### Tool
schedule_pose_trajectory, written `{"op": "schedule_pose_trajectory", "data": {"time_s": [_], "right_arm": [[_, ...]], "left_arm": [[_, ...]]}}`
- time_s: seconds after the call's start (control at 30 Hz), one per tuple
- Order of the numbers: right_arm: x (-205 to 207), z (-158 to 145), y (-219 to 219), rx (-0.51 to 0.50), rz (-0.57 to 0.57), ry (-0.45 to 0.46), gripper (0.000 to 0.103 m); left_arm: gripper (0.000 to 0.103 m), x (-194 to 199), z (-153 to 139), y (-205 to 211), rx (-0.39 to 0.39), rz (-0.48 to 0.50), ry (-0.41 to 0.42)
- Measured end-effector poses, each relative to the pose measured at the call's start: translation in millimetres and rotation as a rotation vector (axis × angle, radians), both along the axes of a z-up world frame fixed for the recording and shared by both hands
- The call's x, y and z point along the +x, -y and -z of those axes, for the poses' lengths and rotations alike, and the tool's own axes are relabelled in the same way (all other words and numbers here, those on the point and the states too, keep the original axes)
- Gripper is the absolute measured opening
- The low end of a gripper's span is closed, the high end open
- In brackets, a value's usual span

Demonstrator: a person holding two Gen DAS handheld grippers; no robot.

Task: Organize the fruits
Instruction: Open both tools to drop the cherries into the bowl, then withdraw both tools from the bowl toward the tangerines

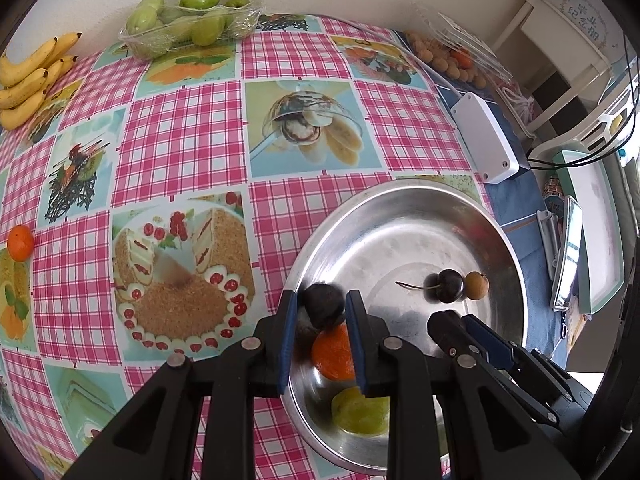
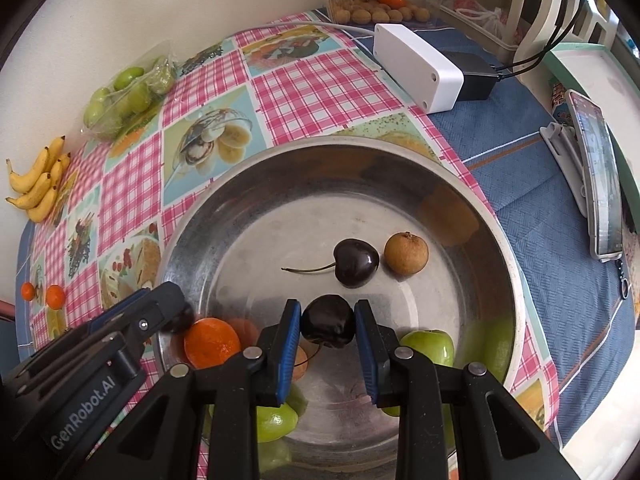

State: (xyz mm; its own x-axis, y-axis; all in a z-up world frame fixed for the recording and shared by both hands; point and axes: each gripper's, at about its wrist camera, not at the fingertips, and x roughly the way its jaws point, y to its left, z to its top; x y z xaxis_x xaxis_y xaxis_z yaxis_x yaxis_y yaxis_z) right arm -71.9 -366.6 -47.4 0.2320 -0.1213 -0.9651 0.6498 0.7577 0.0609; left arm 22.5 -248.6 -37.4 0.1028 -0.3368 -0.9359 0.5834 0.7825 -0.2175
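Dark cherry, first (image 2: 328,322): clamped between the blue pads of the right gripper (image 2: 327,330), jaws nearly closed on it, held just above the floor of the round stainless-steel bowl (image 2: 280,168).

Dark cherry, second (image 1: 322,306): gripped in the same way by the left gripper (image 1: 321,316), jaws narrowed onto it, held over the near-left part of the bowl's interior.

Dark cherry, third, with long stem (image 2: 356,263): lying loose on the bowl floor, stem pointed left.

Small round brown longan (image 2: 406,253): lying just beside the stemmed cherry, on its right; whether the two touch cannot be told.

Orange mandarin (image 2: 212,340): resting inside the bowl against its left wall, just below the left gripper.

Green apple-like fruits (image 2: 430,346): several noted in the near part of the bowl, partly hidden by the gripper arms.

Table (image 2: 540,184): covered by a pink checked cloth with printed dessert pictures, over a blue cloth; the bowl stands on it.

Further items on the table, well apart from the bowl: bunch of small yellow bananas (image 1: 30,78); clear wrapped tray of green fruits (image 1: 192,20); clear plastic box of longans (image 2: 384,2); loose mandarin at the left edge (image 1: 20,243); white rectangular plastic box with cable (image 2: 418,66); phone on a stand (image 2: 598,184).
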Motion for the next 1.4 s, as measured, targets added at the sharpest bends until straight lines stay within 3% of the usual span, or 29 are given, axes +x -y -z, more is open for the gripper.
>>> {"op": "schedule_pose_trajectory", "data": {"time_s": [0.2, 0.33, 0.43, 0.5, 0.8, 1.03, 1.4], "right_arm": [[-3, -4, 0, -0.01, 0.012, 0.012, 0.033], [-3, -6, 1, -0.017, 0.013, 0.024, 0.053], [-3, -9, 0, -0.023, 0.009, 0.036, 0.055], [-3, -10, 0, -0.026, 0.007, 0.041, 0.061], [2, -8, -3, -0.024, -0.022, 0.044, 0.08], [7, -7, -7, -0.026, -0.053, 0.053, 0.099], [14, -8, -14, -0.019, -0.092, 0.065, 0.103]], "left_arm": [[0.026, 1, -7, -5, -0.017, -0.007, 0.001], [0.026, 3, -14, -10, -0.026, -0.019, 0.007], [0.028, 8, -17, -18, -0.021, -0.045, 0.011], [0.044, 11, -19, -25, 0.0, -0.075, 0.027], [0.077, 37, -11, -63, 0.163, -0.226, 0.118], [0.086, 47, -2, -85, 0.218, -0.291, 0.15], [0.093, 58, 9, -103, 0.228, -0.359, 0.123]]}}
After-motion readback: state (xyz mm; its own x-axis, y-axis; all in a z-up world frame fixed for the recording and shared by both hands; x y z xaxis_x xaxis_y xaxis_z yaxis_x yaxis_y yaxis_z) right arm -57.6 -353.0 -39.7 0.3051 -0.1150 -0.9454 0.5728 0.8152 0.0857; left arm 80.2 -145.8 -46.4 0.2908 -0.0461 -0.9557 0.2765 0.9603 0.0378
